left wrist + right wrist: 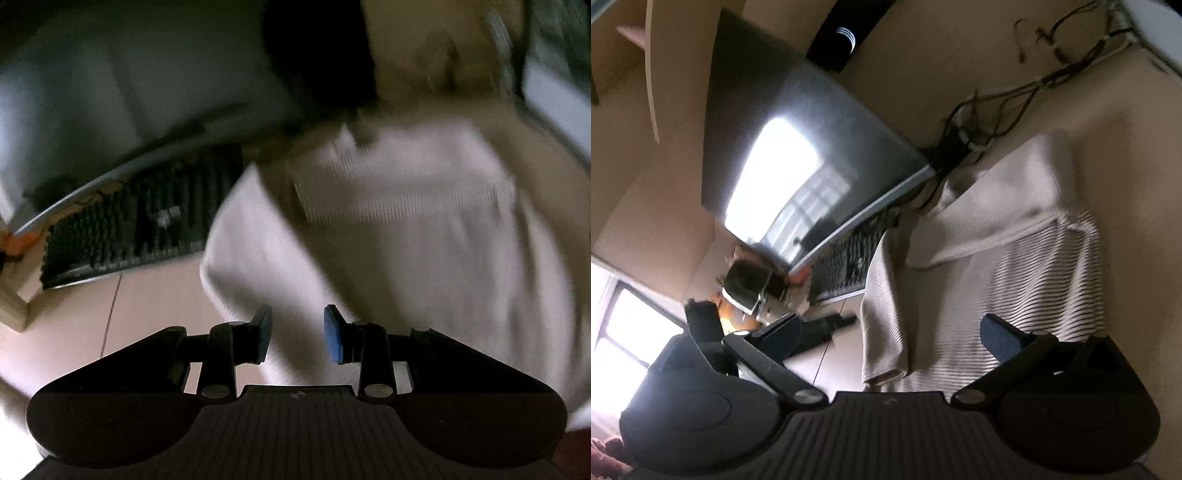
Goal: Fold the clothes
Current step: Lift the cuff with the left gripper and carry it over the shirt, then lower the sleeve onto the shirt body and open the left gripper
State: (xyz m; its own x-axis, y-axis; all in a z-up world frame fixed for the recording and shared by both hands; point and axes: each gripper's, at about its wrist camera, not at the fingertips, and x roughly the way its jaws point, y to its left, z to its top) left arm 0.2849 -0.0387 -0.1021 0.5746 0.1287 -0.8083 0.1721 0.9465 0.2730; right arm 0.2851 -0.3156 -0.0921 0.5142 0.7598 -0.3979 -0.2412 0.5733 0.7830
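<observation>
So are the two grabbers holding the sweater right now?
No. Both the left gripper and right gripper are open, with the beige sweater lying on the desk beyond them.

No readable words, numbers or brand names in either view, keyboard point(140, 221) keys too blurred to read, small pale emblem on each gripper's ribbed base, white curved stripes on a black object point(846, 35), not lettering
</observation>
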